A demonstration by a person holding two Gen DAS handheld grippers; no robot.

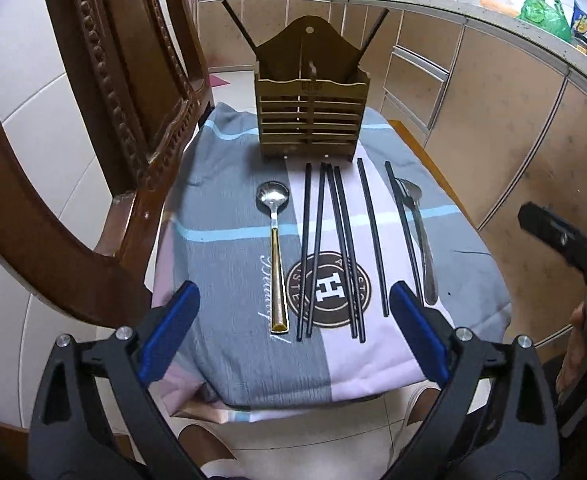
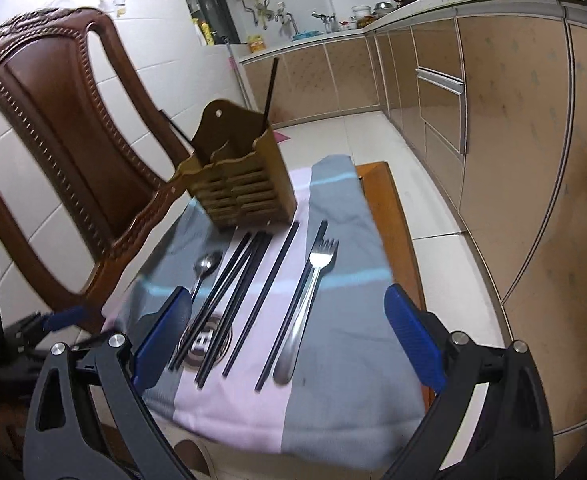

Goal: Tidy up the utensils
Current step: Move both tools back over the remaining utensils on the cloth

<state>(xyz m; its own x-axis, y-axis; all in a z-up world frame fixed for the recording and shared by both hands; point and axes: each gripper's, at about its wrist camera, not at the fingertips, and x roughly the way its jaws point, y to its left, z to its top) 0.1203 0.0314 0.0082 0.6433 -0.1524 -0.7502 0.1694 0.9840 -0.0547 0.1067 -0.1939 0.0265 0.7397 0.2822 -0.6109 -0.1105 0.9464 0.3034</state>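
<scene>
Both grippers hang spread and empty: left gripper (image 1: 293, 332) at frame bottom above the gold-handled spoon (image 1: 275, 248) and black chopsticks (image 1: 335, 252); right gripper (image 2: 289, 336) above the fork (image 2: 309, 300). Wooden utensil holder (image 1: 311, 116) stands upper centre. Advice: straddle one handle squarely, then close.

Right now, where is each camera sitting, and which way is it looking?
Left wrist: rides the open left gripper, looking straight down the cloth at the wooden holder; the person's hand and shoes show.
Right wrist: rides the open right gripper, viewing from the right across the fork; the left gripper shows at the left edge.
Shared: holder, spoon, black chopsticks, chair, cloth.
</scene>
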